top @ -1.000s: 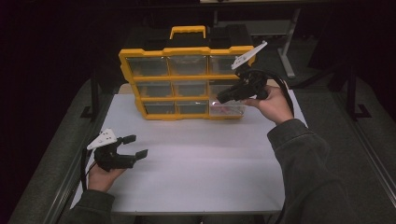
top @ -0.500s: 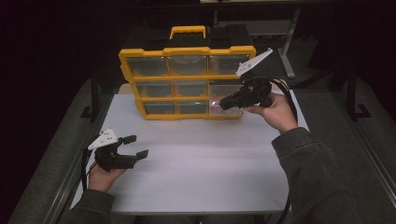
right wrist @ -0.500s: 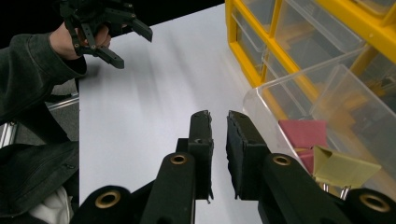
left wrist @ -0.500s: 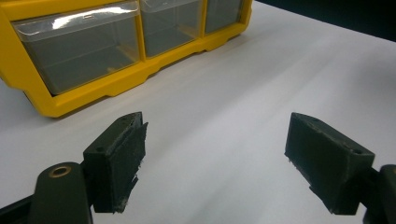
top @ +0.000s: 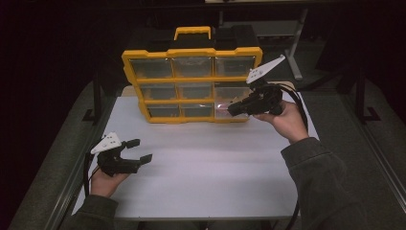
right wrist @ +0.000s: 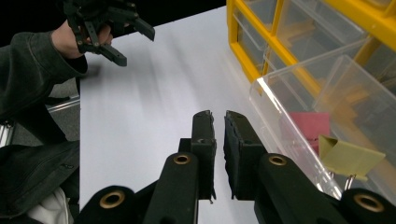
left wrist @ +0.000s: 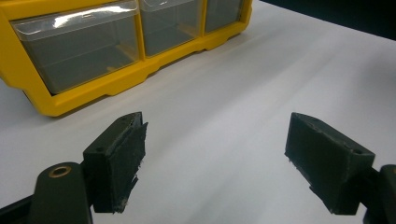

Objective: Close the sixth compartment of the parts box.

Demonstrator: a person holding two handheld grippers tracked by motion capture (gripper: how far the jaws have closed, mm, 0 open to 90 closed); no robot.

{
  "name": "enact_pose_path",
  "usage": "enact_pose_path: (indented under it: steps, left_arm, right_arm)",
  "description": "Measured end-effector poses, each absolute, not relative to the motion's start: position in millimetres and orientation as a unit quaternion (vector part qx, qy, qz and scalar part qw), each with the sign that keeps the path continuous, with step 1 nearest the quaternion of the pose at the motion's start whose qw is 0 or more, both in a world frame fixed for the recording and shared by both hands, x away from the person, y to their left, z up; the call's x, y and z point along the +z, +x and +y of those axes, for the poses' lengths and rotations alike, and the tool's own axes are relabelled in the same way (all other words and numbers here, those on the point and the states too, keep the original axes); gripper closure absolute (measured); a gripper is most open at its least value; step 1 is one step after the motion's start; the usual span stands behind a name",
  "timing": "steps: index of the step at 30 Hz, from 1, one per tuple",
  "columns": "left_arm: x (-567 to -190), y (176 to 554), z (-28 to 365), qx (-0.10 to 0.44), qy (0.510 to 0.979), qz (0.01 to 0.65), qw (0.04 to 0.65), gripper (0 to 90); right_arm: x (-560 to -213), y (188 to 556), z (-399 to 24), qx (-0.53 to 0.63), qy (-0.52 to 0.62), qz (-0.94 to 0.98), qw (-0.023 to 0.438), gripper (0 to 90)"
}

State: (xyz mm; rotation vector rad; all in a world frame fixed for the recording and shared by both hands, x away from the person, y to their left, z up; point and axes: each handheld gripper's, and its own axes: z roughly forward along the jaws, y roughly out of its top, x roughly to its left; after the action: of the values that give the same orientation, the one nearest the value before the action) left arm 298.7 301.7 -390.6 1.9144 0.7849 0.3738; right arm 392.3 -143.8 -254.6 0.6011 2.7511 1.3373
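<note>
A yellow organizer box (top: 191, 52) with clear plastic drawers stands upright at the back of the white table (top: 206, 177). Its bottom right drawer (right wrist: 280, 121) is pulled out; a pink slip (right wrist: 310, 126) and a folded yellow-green paper (right wrist: 350, 156) lie inside. My right gripper (top: 231, 109) sits at that drawer's front, its jaws (right wrist: 218, 116) having just closed to a thin slit with nothing between them, beside the drawer's corner. My left gripper (top: 140, 150) rests near the table's front left, open and empty (left wrist: 215, 140), pointing toward the box (left wrist: 28, 88).
The box carries a yellow handle (top: 192, 32) on top and takes up the table's back middle. White tabletop stretches between the two grippers. A cable (top: 299, 103) trails from the right gripper past the sleeve. Dark floor and stand legs surround the table.
My right gripper has moved lower and leftward along the box's front to the bottom right drawer. The left gripper has stayed where it was.
</note>
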Motion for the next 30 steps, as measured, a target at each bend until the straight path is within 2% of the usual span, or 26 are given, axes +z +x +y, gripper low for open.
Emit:
enact_pose_path:
  steps: [13, 30]
  left_arm:
    - [-390, 298, 299, 0.154, 0.79, 0.323, 0.497, 19.9]
    - [-392, 296, 303, 0.152, 0.787, 0.332, 0.498, 19.8]
  right_arm:
    - [-279, 384, -145, 0.414, 0.2, 0.888, 0.007, 82.5]
    - [-287, 396, -137, 0.386, 0.195, 0.901, 0.04, 83.8]
